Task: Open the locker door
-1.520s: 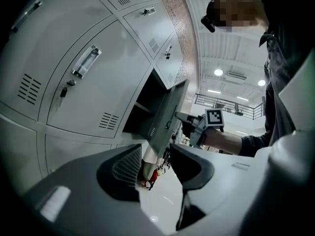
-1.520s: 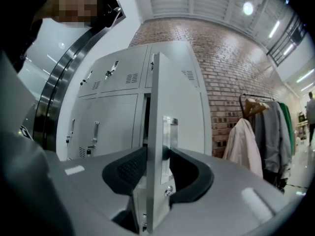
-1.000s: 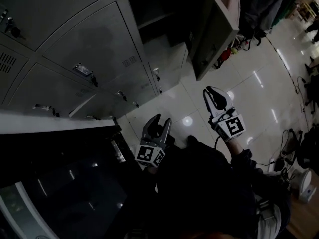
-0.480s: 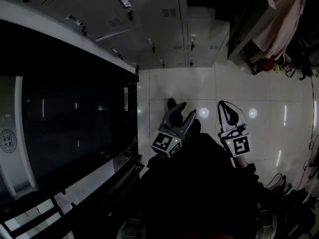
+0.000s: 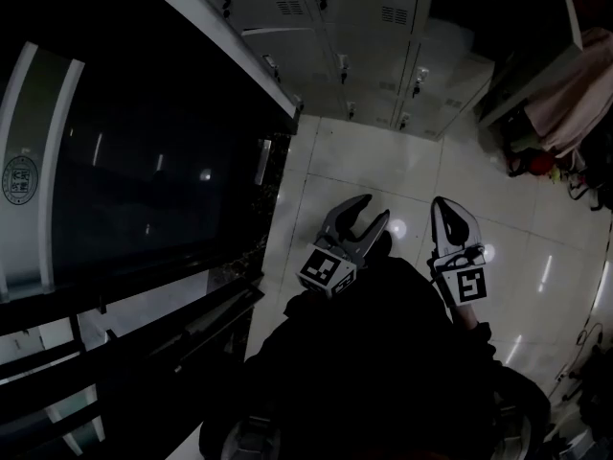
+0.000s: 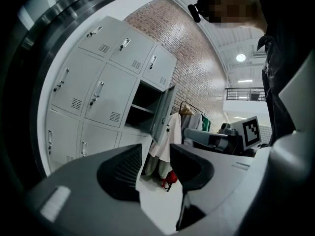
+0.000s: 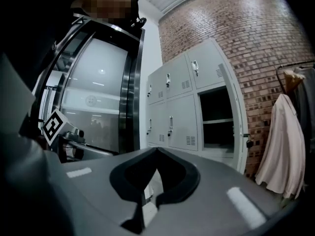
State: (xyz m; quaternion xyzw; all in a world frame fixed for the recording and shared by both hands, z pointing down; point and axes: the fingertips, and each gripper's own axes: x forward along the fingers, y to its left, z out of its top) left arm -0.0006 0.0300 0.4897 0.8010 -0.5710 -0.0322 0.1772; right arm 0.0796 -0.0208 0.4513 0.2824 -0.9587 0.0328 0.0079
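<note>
The bank of grey lockers [image 5: 364,8] runs across 12 o'clock in the head view. One locker [image 7: 216,117], at 1 o'clock, stands open. Its locker door [image 6: 162,113] is swung out toward the room. A shelf crosses the dark inside, and what lies in it cannot be told. The doors of the other lockers are shut, each with a small handle and a vent grille. A small dark lock [image 7: 248,142] hangs at the open door's edge.

A pale coat [image 7: 280,146] hangs just beside the open door, at 2 o'clock in the head view. A red thing [image 6: 169,177] lies on the floor below it. A large glass panel [image 5: 144,161] in a black frame fills 9 to 10 o'clock. It bears a round emblem [image 5: 19,173] whose print is too small to read. The left cube [image 5: 329,269] and the right cube [image 5: 469,286] each show a black-and-white square marker.

The left tool [image 5: 374,209] sits near the centre, its jaws fairly wide apart with only the tiled floor [image 5: 364,161] and the coat seen through the gap. The right tool [image 5: 446,204], at 4 o'clock, has its jaws pressed together at the tips and holds nothing. Both tools hang over the floor, well apart from the lockers.
</note>
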